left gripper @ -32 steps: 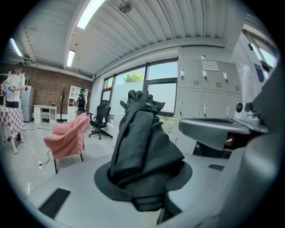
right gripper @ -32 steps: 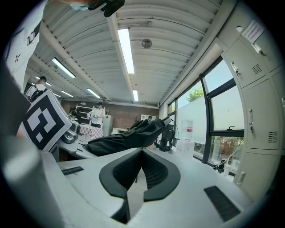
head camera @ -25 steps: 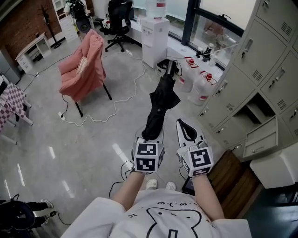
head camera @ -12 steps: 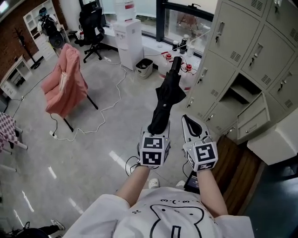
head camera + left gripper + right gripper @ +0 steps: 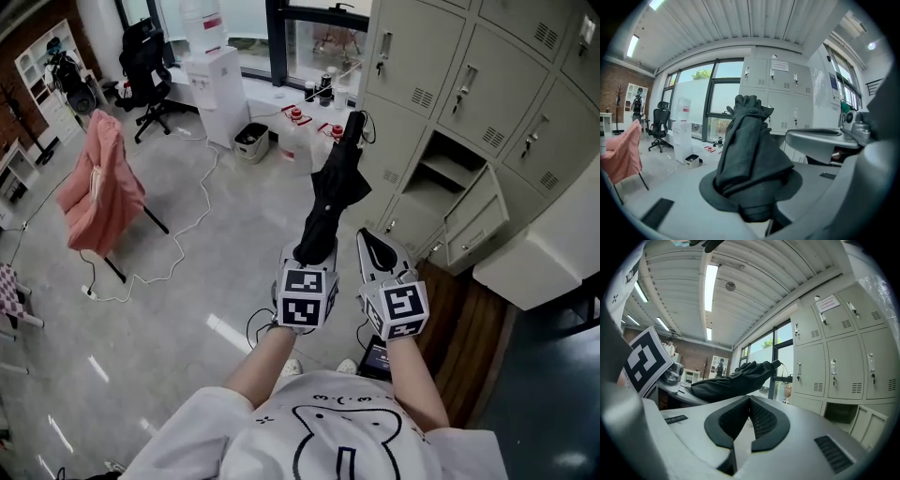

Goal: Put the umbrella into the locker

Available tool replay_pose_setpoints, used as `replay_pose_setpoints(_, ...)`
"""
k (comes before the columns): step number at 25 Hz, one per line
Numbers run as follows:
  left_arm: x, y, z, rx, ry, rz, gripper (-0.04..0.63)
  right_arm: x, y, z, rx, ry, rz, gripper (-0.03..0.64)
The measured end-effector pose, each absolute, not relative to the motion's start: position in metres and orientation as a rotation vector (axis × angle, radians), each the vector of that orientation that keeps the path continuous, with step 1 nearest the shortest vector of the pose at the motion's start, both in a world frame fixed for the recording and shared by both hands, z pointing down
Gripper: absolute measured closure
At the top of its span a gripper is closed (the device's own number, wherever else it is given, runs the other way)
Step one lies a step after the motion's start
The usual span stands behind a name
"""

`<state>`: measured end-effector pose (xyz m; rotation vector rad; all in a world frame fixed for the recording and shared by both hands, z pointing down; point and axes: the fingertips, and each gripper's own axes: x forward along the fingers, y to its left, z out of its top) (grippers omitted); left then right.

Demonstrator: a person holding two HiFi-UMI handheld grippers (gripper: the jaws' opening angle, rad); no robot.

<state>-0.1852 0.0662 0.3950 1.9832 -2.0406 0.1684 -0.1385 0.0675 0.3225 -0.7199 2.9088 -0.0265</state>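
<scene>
The left claw [image 5: 315, 259] grips the folded umbrella [image 5: 335, 192] — it points towards the lockers [image 5: 441, 66]. The right claw [image 5: 379, 249] is clenched, seemingly empty.

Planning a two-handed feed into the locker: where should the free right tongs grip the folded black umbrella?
The folded black fabric umbrella is clamped at its near end by the left tongs. Probably take the slim far section past the bunched fabric, coming from its right side, where the shut, empty right tongs sit alongside; open them first.
</scene>
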Motion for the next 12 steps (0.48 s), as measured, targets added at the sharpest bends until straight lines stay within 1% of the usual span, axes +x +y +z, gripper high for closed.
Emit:
replay_pose_setpoints(2, -0.167, 0.057, 0.395, 2.005, -2.023, 0.171, 0.446, -0.107, 0.044, 0.346, -0.922, 3.035, 0.179, 0.603)
replay_pose_setpoints(3, -0.158, 0.052, 0.395, 2.014, -2.015, 0.173, 0.446, -0.096, 0.037, 0.349, -0.958, 3.044, 0.205, 0.603)
replay_pose_setpoints(12, -0.074, 0.006, 0.399, 2.073, -1.931, 0.195, 0.446, -0.011, -0.002, 0.355, -1.053, 3.004, 0.146, 0.603)
